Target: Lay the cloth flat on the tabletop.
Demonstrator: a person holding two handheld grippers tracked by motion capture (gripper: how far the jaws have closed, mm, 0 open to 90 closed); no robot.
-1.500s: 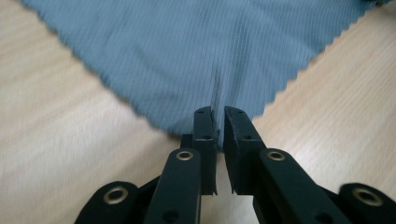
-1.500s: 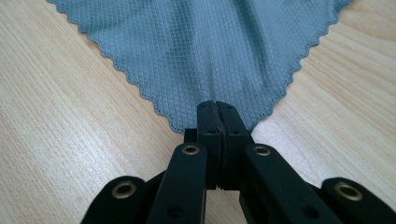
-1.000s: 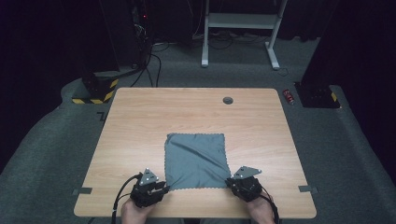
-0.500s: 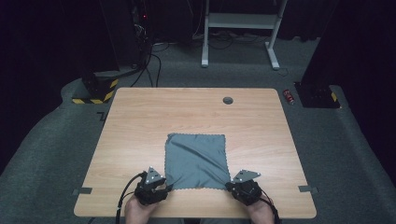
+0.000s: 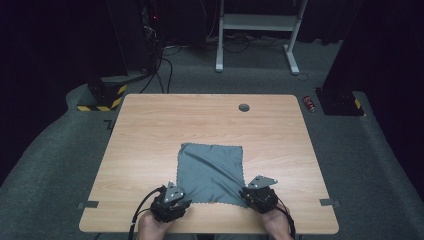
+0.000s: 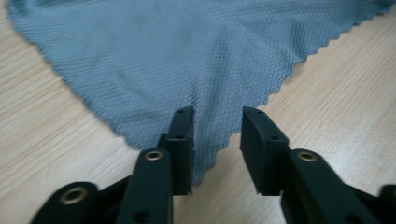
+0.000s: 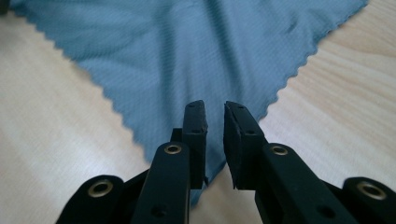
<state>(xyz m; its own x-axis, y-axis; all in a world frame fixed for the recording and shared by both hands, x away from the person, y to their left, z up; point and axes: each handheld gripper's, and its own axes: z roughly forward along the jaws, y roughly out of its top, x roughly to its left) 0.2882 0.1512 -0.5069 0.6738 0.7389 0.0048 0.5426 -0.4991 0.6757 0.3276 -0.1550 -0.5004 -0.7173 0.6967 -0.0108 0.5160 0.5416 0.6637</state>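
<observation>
Both grippers have crept back slightly; left gripper spread, right gripper narrower (unclosed), straddling cloth corners.

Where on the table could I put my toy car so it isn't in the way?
The far half of the table, between the cloth and the small round hole, is bare wood. So are the strips left and right of the cloth. The near edge is crowded: the left hand-held gripper and right hand-held gripper sit at the cloth's near corners.

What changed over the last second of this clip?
Little. The left gripper edged slightly toward the table's near edge at its corner of the grey cloth; the right gripper barely moved. Both jaws stand apart, gripping nothing. The cloth lies flat as before.
</observation>
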